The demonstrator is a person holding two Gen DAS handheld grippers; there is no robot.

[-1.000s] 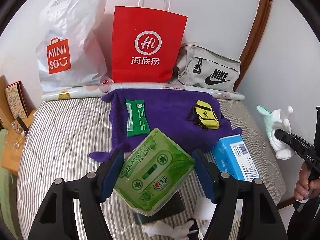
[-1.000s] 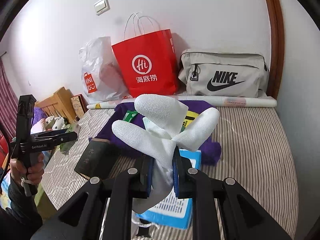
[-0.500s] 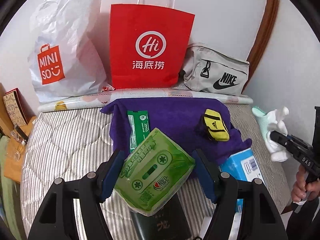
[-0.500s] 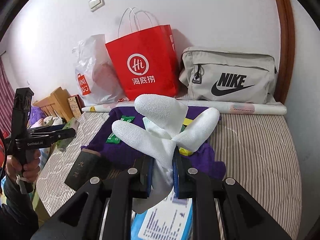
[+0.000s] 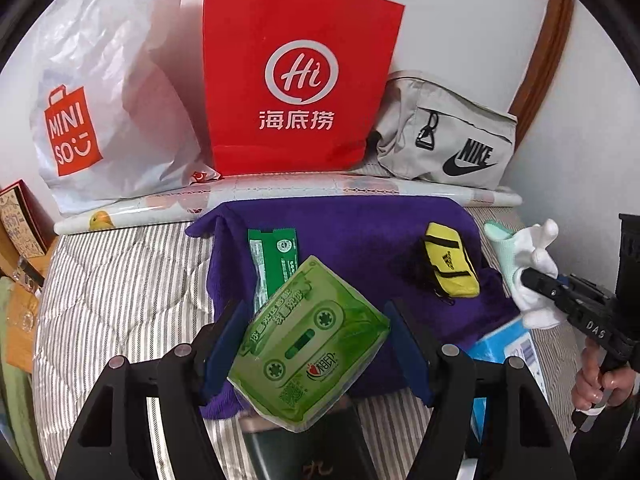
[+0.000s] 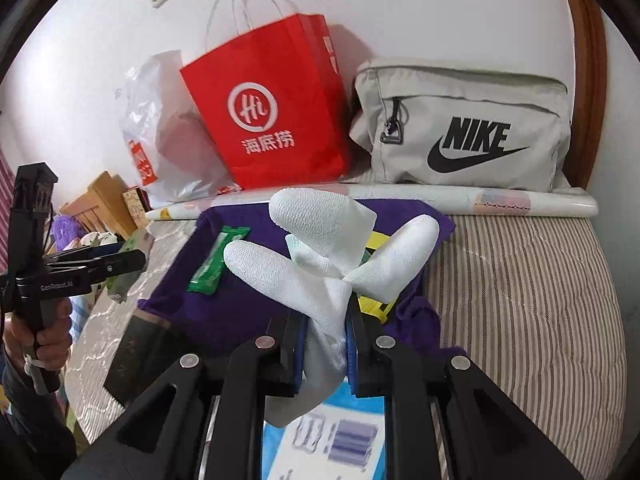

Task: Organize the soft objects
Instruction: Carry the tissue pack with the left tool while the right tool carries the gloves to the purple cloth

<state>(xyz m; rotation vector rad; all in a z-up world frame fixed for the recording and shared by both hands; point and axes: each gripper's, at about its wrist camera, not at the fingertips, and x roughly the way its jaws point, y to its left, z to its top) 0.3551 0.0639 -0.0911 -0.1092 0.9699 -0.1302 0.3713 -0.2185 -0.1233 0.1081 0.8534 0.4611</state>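
My left gripper (image 5: 316, 340) is shut on a green tissue pack (image 5: 308, 344) and holds it above the near edge of a purple towel (image 5: 352, 232) spread on the striped bed. On the towel lie a green sachet (image 5: 272, 256) and a small yellow pouch (image 5: 450, 266). My right gripper (image 6: 326, 344) is shut on a white glove (image 6: 320, 256), held above the towel (image 6: 240, 312); the glove hides most of the yellow pouch (image 6: 374, 304). The right gripper with the glove (image 5: 532, 264) also shows at the right of the left wrist view.
A red paper bag (image 5: 296, 80), a white Miniso plastic bag (image 5: 100, 100) and a grey Nike bag (image 6: 464, 128) stand against the wall behind a rolled sheet (image 5: 280, 192). A blue box (image 6: 328, 436) and a dark book (image 6: 136, 356) lie near the front.
Both grippers have moved forward toward the wall, over the purple towel, each still holding its item. The bags now look larger and closer.
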